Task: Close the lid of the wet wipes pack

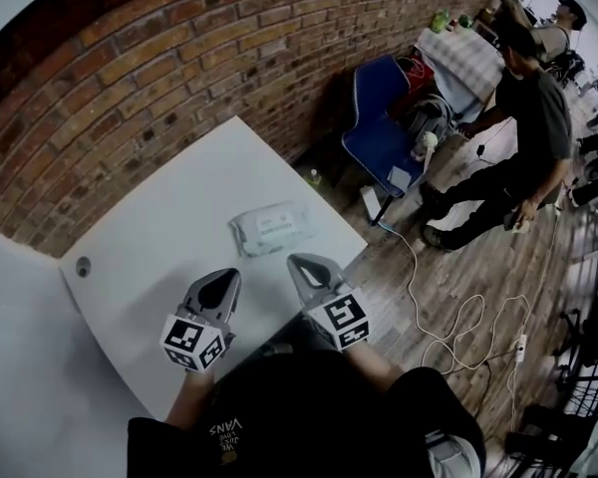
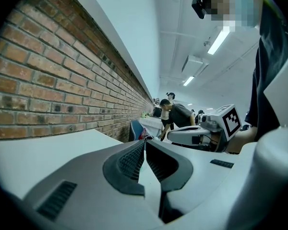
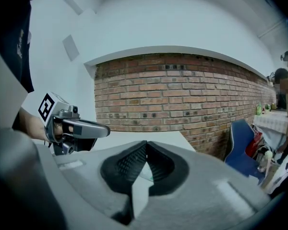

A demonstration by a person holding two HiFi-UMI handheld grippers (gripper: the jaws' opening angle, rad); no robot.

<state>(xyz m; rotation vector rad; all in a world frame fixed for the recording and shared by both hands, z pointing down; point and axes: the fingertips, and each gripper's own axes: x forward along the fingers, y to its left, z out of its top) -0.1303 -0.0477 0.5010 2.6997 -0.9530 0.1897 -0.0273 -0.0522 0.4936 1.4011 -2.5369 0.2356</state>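
Note:
A white wet wipes pack (image 1: 270, 229) lies flat on the white table (image 1: 159, 237), near its right edge. Its lid is too small in the head view to tell whether it stands open. Both grippers hover at the table's near edge, short of the pack and apart from it. My left gripper (image 1: 222, 279) is below and left of the pack, and its jaws meet at the tips with nothing between them (image 2: 145, 141). My right gripper (image 1: 302, 262) is just below the pack and is also shut and empty (image 3: 146, 143). Each gripper view shows the other gripper (image 2: 201, 133) (image 3: 74, 128) alongside.
A brick wall (image 1: 179, 58) runs behind the table. A small round fitting (image 1: 83, 265) sits in the tabletop at the left. Right of the table are a blue chair (image 1: 379, 118), a standing person (image 1: 528, 137) and white cables (image 1: 448, 322) on the wooden floor.

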